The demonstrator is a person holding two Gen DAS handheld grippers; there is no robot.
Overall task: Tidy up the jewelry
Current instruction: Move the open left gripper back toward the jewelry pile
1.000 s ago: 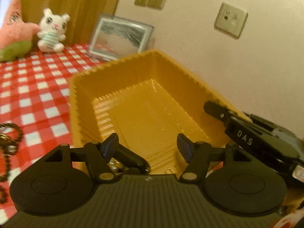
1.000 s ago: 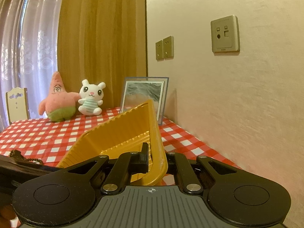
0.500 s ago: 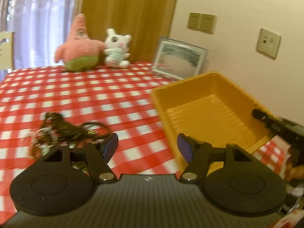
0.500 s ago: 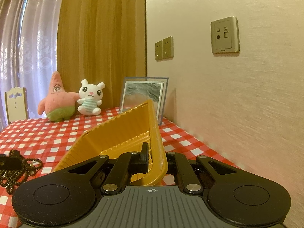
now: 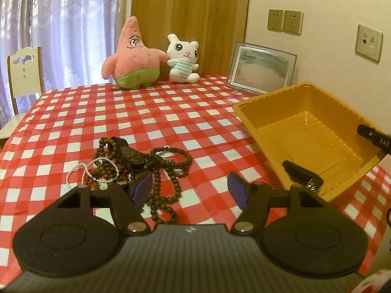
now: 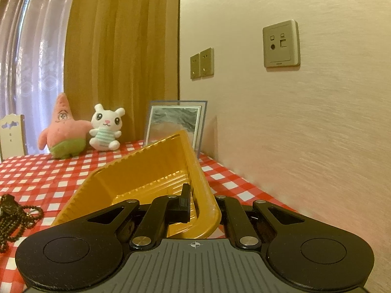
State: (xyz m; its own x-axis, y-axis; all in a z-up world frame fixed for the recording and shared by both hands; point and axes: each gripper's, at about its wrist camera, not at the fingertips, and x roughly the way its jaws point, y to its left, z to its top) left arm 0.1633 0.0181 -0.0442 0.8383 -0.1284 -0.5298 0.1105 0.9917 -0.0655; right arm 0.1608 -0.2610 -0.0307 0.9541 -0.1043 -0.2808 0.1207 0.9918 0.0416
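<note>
A pile of jewelry lies on the checked tablecloth: brown bead necklaces (image 5: 168, 168), a dark watch (image 5: 130, 157) and a white pearl bracelet (image 5: 92, 171). My left gripper (image 5: 189, 188) is open and empty just in front of the pile. A yellow tray (image 5: 305, 131) sits tilted at the right with a dark item (image 5: 301, 174) in its near corner. My right gripper (image 6: 199, 204) is shut on the yellow tray's near wall (image 6: 202, 195) and holds that edge lifted. The bead pile also shows at the left of the right wrist view (image 6: 14, 216).
A pink star plush (image 5: 132, 56), a white bunny plush (image 5: 183, 58) and a framed picture (image 5: 261, 68) stand at the table's back. A white chair (image 5: 24, 70) stands at the far left. The wall runs close along the right.
My left gripper has swung left from over the tray to the jewelry pile, still open. A dark item now lies in the tray. The right gripper and tray have not moved.
</note>
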